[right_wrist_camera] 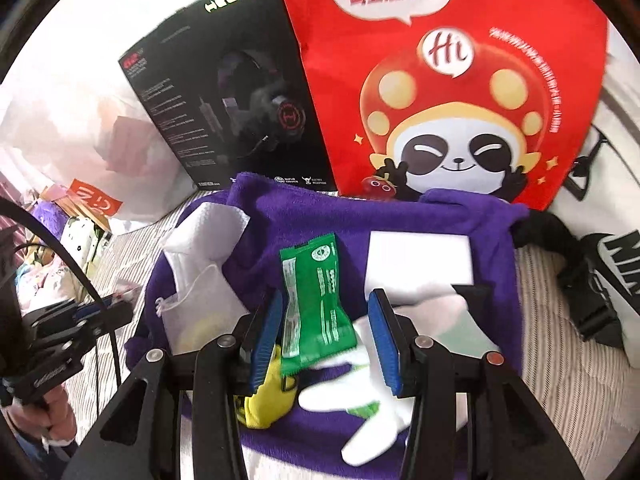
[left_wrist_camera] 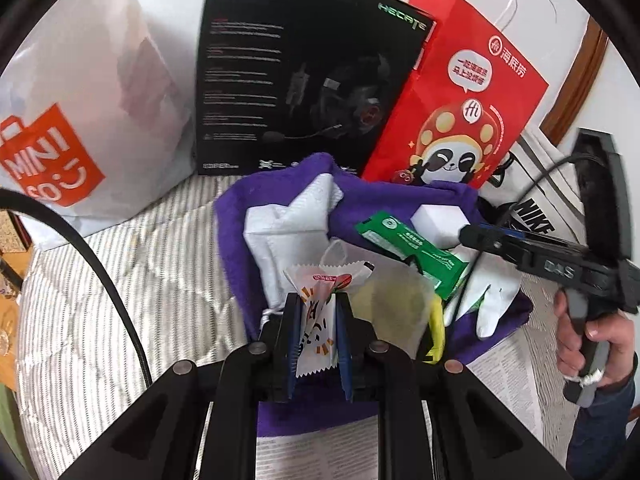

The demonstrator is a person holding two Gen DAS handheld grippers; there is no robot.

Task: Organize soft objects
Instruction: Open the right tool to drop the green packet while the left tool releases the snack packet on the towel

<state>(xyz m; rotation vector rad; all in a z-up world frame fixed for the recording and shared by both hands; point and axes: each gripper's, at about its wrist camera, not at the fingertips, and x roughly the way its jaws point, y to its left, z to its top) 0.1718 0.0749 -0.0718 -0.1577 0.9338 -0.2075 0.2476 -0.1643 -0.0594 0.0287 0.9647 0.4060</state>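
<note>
A purple towel lies on the striped bed with soft things on it. My left gripper is shut on a white snack packet above the towel's near side. My right gripper is open over a green packet; the packet lies between its jaws, and I cannot tell whether they touch it. On the towel also lie a white sponge block, a white glove, a white cloth pouch and a yellow item.
A black headset box, a red panda paper bag and a white Miniso bag stand behind the towel. A Nike bag lies to the right. The striped bedding spreads to the left.
</note>
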